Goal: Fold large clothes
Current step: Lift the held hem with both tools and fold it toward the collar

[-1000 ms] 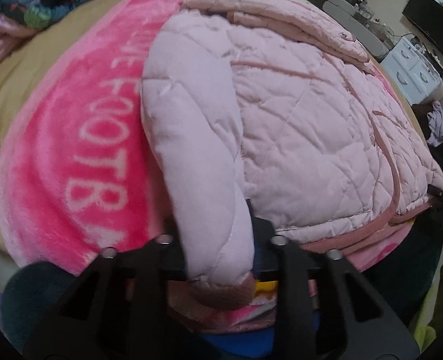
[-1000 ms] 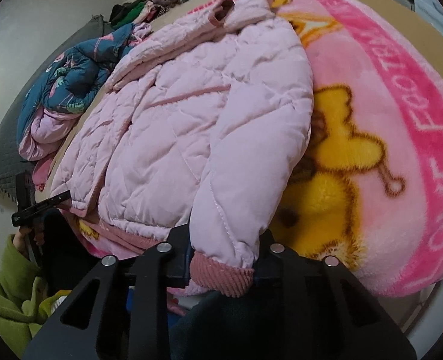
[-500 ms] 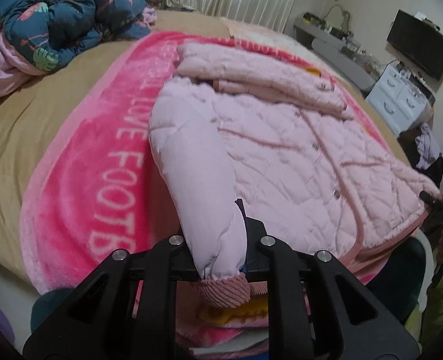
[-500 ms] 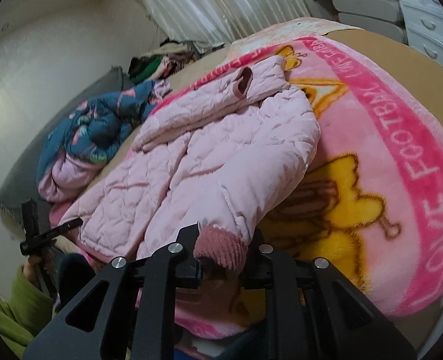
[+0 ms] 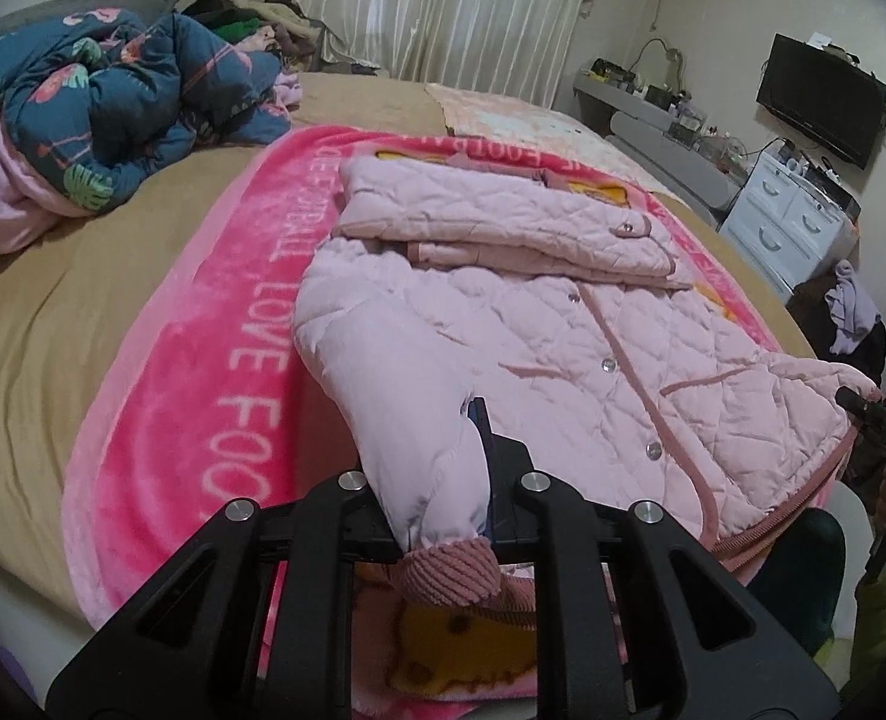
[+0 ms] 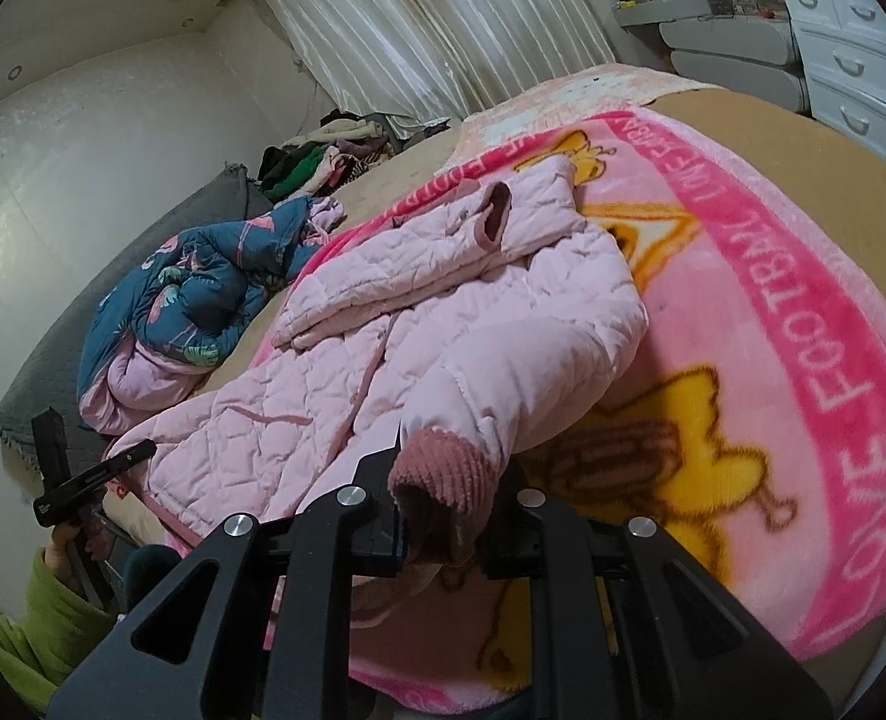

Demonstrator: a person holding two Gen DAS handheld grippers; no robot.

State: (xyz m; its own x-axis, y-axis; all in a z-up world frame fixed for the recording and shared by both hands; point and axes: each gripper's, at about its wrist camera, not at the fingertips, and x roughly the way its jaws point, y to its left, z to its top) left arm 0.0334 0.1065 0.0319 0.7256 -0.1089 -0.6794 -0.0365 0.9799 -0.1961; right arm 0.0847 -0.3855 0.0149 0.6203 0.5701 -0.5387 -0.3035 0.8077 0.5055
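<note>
both grippers, left (image 5: 443, 516) and right (image 6: 443, 516), are clenched on a cuff each of the pink jacket (image 5: 562, 324), which lies buttoned on the pink blanket (image 5: 203, 360).

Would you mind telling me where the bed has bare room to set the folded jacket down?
Free: tan sheet between floral quilt and pink blanket; more tan sheet beyond the blanket's right border. Crowded: the jacket, and the clothes pile.

Both sleeve cuffs (image 5: 450, 570) (image 6: 443, 480) have been lifted higher off the pink blanket (image 5: 161, 420).
</note>
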